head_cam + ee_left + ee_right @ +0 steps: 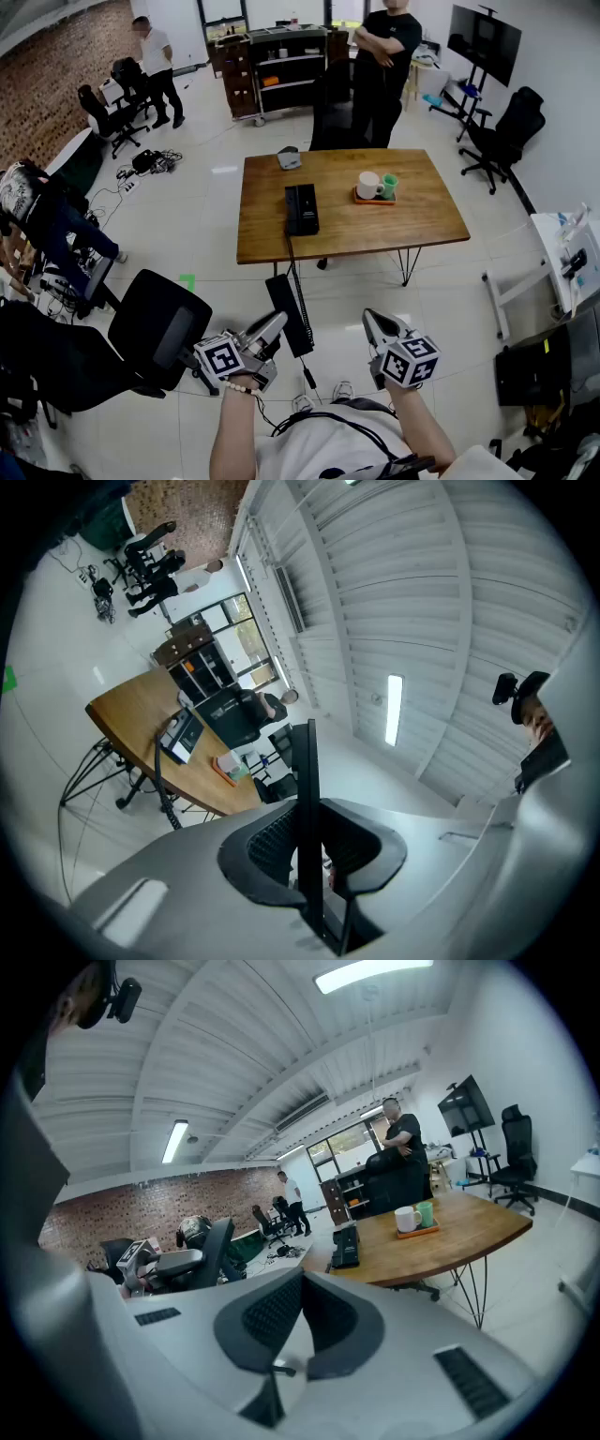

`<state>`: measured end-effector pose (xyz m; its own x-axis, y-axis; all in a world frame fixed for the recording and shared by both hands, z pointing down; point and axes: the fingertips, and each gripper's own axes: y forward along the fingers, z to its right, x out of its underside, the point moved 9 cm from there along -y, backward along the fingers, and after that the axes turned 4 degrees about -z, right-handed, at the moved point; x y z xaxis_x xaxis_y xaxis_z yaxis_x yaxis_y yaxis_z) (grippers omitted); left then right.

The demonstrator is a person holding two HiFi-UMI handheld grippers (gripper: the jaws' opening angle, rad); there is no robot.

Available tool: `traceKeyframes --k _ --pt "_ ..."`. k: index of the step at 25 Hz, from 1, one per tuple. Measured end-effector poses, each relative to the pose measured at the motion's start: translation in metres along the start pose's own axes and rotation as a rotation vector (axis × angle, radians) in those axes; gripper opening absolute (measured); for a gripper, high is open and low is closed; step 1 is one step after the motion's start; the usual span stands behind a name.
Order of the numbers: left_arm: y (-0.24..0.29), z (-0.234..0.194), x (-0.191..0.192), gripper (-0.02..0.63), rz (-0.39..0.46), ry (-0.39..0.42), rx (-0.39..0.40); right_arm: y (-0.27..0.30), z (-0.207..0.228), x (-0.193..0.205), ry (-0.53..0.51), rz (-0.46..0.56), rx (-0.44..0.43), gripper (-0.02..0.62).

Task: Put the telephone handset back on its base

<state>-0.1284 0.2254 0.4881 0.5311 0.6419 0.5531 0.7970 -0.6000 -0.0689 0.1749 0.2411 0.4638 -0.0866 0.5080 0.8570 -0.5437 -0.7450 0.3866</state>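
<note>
The black telephone base lies on the wooden table, also visible in the left gripper view and the right gripper view. Its coiled cord runs off the near table edge down to the black handset. My left gripper is shut on the handset, which shows edge-on as a thin dark slab between the pads. My right gripper hangs beside it, well short of the table, its jaws together and empty.
An orange tray with a white mug and a green cup sits right of the base. A small grey device lies at the far table edge. A black office chair stands left of me. One person stands behind the table.
</note>
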Motion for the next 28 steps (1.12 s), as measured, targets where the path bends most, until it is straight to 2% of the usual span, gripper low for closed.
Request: traceKeyframes --k 6,18,28 --pt "0.007 -0.005 -0.011 0.074 0.006 0.016 0.018 0.011 0.001 -0.009 -0.018 0.012 -0.005 0.005" --pt "-0.003 -0.017 -0.021 0.074 -0.02 -0.005 0.035 0.026 -0.016 -0.005 -0.011 0.005 0.015 0.005" --pt "-0.016 -0.043 -0.035 0.074 -0.018 -0.038 0.012 0.05 -0.019 0.004 0.004 -0.023 0.02 0.005"
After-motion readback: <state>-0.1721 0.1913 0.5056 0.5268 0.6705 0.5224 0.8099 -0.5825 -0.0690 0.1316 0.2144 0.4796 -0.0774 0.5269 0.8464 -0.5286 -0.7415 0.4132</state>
